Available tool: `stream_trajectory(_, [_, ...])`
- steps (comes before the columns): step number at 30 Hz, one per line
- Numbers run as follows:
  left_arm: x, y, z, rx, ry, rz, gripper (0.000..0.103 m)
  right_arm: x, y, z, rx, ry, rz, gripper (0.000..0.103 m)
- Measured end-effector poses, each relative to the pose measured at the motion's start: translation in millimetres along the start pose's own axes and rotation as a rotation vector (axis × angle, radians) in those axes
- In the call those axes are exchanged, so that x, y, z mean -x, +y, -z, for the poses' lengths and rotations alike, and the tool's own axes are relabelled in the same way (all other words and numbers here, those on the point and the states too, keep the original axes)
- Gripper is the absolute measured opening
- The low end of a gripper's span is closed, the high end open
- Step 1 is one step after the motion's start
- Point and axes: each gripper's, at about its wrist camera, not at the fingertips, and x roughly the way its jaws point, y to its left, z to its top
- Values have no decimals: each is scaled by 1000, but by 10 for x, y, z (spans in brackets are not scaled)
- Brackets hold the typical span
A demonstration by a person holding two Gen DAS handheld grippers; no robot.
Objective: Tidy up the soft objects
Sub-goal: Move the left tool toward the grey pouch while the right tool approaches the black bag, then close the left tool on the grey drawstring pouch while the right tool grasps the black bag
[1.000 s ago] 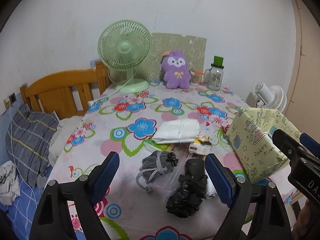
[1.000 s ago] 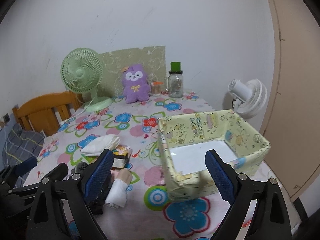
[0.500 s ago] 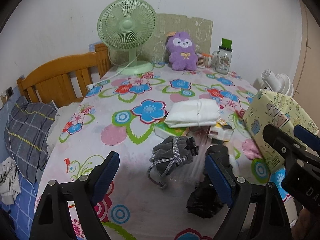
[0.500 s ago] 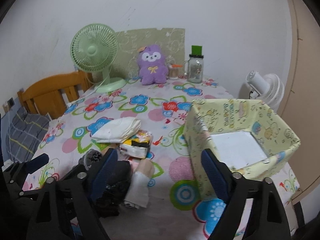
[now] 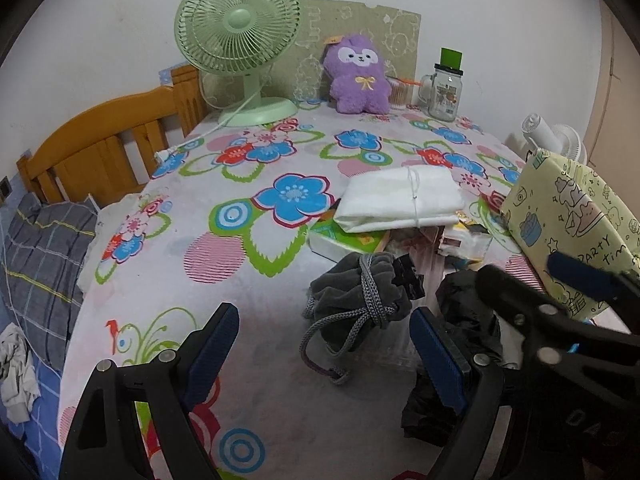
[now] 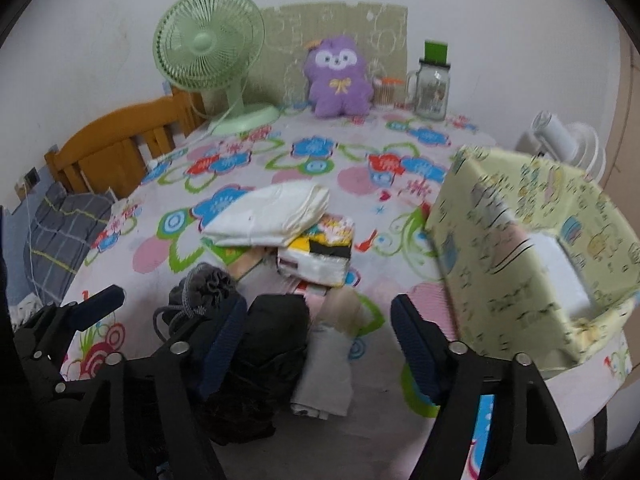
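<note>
Just ahead of the left tongs [image 5: 324, 344], spread wide, lies the grey pouch [image 5: 360, 292].

The yellow-green patterned box [image 5: 568, 220] carries the hand-lettered words "PARTY TIM" on its side, cut off by the blue-tipped right gripper [image 5: 580, 276], whose black body shows "DAS".

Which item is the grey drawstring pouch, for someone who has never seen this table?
Start at the floral tablecloth, at the clutter beside the yellow cartoon-print box. At its near left edge sits the grey drawstring pouch, left of a crumpled black bundle. Only it has a braided cord cinching a gathered neck.
</note>
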Motion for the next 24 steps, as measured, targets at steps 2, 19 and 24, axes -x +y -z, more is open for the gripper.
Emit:
stream_trajectory(2, [-38,-11,2,-9,8,4,87,-72,12,9,-8,29,-12,73])
stream_trajectory(19, [-292,-39,-2,-19,57,21,87,-389,137,7,-23,135,-74,44])
stream_trajectory(24, [-332,-24,-30,-8,53,36,88,-411,134,-15,-28,126,-74,34])
